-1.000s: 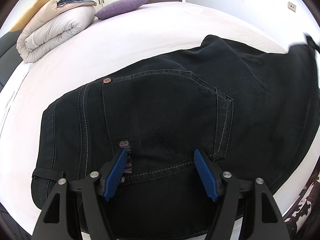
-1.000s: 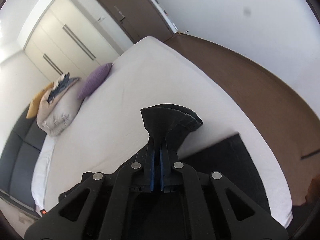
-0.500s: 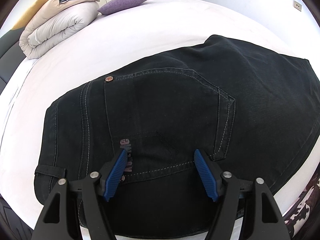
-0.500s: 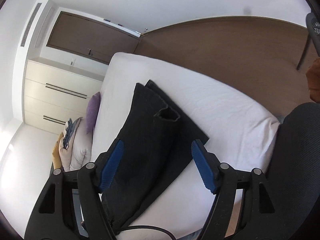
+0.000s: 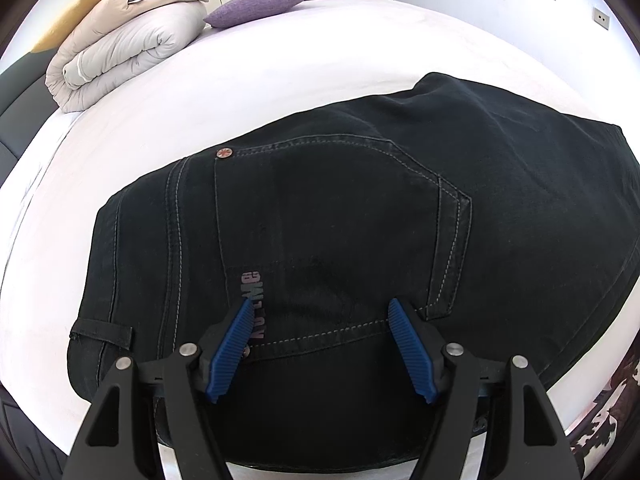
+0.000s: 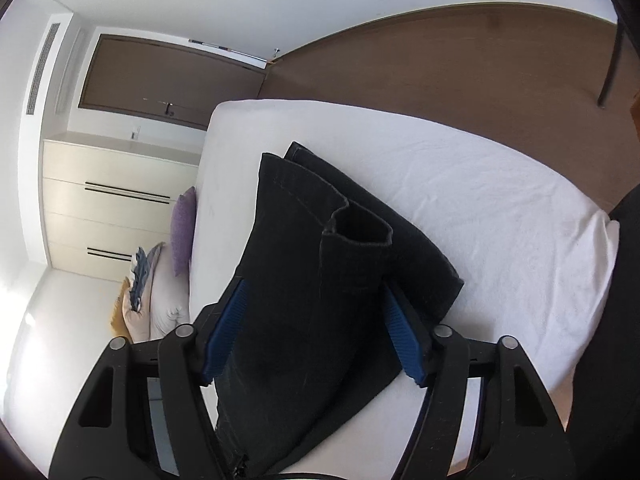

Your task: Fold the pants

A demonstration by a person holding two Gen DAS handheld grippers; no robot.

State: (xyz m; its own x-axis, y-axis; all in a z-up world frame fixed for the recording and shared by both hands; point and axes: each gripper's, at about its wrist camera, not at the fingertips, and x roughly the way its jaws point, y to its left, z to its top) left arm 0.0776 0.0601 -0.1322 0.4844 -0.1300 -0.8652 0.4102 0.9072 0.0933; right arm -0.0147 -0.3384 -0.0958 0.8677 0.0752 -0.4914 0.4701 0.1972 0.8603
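Black denim pants (image 5: 360, 220) folded flat on white bed sheet (image 5: 280, 52), left gripper (image 5: 320, 308) fingers spread wide over back pocket, right gripper (image 6: 312, 292) fingers wide, straddling folded leg hems (image 6: 356, 228), gripping nothing.

pants (image 5: 360, 208): matt black denim, pale contrast stitching, copper-look metal rivet (image 5: 223, 153); bed (image 5: 280, 52) sheet: white, matt cloth; left gripper (image 5: 320, 350): matt black plastic, ribbed blue pads, shiny metal screws; duvet (image 5: 120, 44): soft beige fabric; floor (image 6: 460, 60): smooth brown wood look
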